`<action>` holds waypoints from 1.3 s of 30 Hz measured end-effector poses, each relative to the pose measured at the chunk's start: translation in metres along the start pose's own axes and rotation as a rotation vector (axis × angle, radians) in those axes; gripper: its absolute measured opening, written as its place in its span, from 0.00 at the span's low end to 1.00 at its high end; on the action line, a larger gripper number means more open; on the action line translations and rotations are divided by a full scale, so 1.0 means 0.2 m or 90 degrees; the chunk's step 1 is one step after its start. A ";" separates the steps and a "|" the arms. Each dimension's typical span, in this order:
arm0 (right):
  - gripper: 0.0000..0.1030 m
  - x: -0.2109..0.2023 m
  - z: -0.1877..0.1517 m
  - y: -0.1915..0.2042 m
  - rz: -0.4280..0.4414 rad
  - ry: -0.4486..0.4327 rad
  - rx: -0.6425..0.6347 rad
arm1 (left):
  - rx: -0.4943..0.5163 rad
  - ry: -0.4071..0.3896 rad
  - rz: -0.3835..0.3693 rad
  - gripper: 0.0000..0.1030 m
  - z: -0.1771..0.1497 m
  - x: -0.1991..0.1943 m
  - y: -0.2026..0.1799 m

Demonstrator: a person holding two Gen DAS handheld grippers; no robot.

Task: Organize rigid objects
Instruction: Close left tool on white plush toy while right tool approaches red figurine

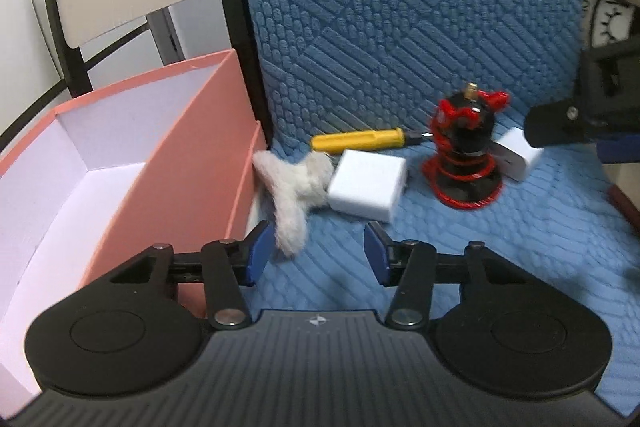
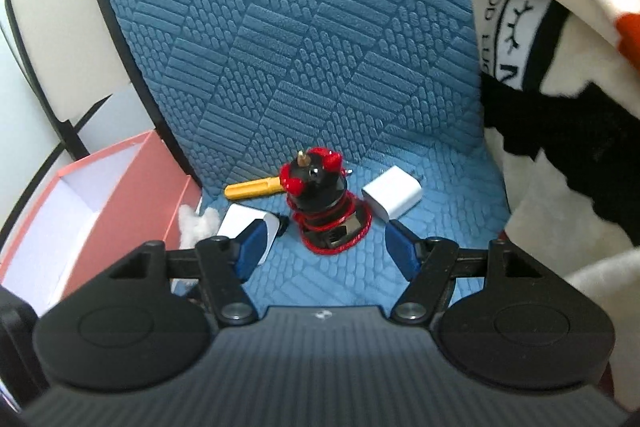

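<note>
Two smooth white cubes (image 1: 366,187) (image 2: 394,197), fluffy clip (image 1: 290,187), ribbed blue cushion (image 1: 400,7).

Yellow screwdriver (image 1: 362,139), pink box (image 1: 160,155)

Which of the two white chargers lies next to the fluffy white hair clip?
The white charger left of the black-and-red mount, just in front of the yellow screwdriver. It touches the fluffy hair clip; the other charger lies beyond the mount.
</note>
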State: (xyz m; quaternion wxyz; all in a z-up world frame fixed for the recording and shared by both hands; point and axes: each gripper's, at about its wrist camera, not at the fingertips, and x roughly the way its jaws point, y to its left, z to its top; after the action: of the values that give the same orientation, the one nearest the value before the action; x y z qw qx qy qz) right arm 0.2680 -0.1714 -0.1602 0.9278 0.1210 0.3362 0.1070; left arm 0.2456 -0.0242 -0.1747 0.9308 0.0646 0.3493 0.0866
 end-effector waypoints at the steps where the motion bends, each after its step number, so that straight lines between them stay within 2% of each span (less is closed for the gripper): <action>1: 0.67 0.02 0.02 0.00 -0.001 0.002 0.002 | 0.003 0.002 0.005 0.53 0.01 0.02 0.01; 8: 0.67 0.15 0.11 0.04 -0.008 0.005 -0.012 | 0.025 0.030 0.016 0.47 0.03 0.17 0.00; 18: 0.67 0.29 0.17 0.09 -0.027 0.017 -0.037 | 0.002 0.066 0.014 0.46 0.02 0.27 0.02; 21: 0.66 0.34 0.17 0.10 -0.039 0.028 -0.052 | -0.006 0.066 0.010 0.40 0.02 0.28 0.03; 23: 0.65 0.37 0.17 0.12 -0.063 0.040 -0.074 | -0.008 0.065 0.012 0.30 0.02 0.28 0.03; 24: 0.65 0.39 0.16 0.13 -0.067 0.042 -0.082 | -0.010 0.065 0.012 0.29 0.02 0.28 0.03; 27: 0.65 0.42 0.16 0.13 -0.061 0.052 -0.090 | -0.023 0.069 0.010 0.16 0.02 0.28 0.04; 36: 0.64 0.47 0.14 0.18 -0.066 0.053 -0.124 | -0.037 0.065 -0.025 0.15 0.01 0.22 0.06; 39: 0.51 0.46 0.15 0.18 -0.051 0.045 -0.125 | -0.037 0.065 -0.038 0.15 0.00 0.19 0.07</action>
State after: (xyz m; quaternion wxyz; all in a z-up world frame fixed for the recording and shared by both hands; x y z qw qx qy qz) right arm 0.3525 -0.1169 -0.1825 0.9262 0.0119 0.3614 0.1066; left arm 0.2734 -0.0028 -0.1962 0.9155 0.0230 0.3951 0.0723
